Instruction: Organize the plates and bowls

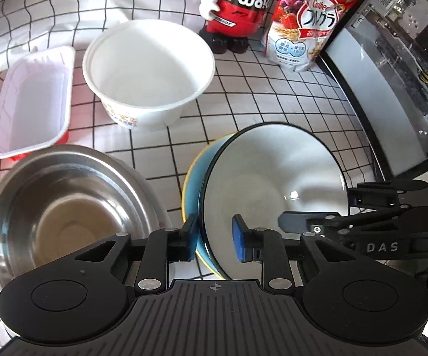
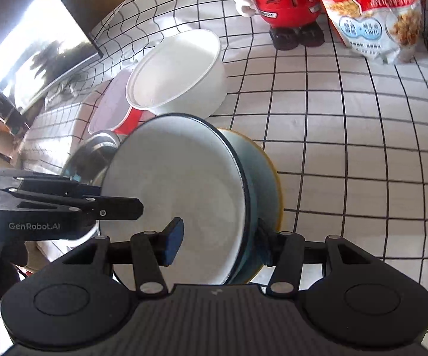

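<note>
In the left wrist view the left gripper (image 1: 214, 238) is straddling, part-open, the near rim of the white bowl (image 1: 273, 175), tilted in a blue bowl (image 1: 197, 169), while in the right wrist view the right gripper (image 2: 218, 241) is bracketing both bowls' rims, contact unclear.

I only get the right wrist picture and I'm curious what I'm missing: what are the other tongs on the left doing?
Observer: The left tongs straddle the rim of the nested bowls, with one pad outside the blue bowl and the other inside the white black-rimmed bowl.
Visitor: Is there anything in the shiny bowl behind them?
Observer: No, the steel bowl is empty.
Visitor: And what is off to my right?
Observer: A computer case with its insides showing stands just past the Calbee granola bag.
</note>
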The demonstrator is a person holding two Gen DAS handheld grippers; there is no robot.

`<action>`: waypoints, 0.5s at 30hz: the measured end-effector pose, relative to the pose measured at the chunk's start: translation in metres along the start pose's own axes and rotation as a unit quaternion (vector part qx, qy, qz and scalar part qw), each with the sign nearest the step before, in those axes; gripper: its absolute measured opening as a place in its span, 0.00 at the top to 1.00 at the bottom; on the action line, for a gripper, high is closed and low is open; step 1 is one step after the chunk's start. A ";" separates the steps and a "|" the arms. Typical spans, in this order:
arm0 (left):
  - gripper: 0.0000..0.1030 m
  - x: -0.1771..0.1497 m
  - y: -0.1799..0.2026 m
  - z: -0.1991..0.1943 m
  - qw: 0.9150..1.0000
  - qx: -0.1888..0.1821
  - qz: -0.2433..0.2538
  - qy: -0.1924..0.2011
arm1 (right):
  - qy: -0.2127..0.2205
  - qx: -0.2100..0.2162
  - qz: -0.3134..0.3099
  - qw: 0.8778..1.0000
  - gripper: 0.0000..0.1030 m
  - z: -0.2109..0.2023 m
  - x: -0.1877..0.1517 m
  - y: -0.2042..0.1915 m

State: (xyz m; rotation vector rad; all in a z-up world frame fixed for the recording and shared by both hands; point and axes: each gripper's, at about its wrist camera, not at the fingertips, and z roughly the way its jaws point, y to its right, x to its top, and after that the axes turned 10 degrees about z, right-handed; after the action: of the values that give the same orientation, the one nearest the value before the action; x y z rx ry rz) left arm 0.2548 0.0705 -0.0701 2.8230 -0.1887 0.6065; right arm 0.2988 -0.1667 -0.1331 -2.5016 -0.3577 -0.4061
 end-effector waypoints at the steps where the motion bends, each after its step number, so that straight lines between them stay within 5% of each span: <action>1: 0.71 0.000 0.000 -0.001 1.000 0.004 0.001 0.002 | 0.001 0.000 -0.001 1.000 0.50 -0.001 0.000 0.000; 11: 0.71 0.014 -0.008 0.000 0.999 0.034 0.005 0.012 | 0.049 -0.028 -0.059 0.997 0.27 -0.023 0.000 -0.016; 15: 0.71 0.019 -0.012 0.006 0.999 0.038 0.013 0.009 | 0.065 -0.045 -0.050 0.996 0.27 -0.030 0.004 -0.007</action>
State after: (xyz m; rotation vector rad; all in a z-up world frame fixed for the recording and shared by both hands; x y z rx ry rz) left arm 0.2767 0.0789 -0.0699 2.8903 -0.2036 0.6575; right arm 0.2939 -0.1777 -0.1040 -2.5342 -0.4216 -0.6343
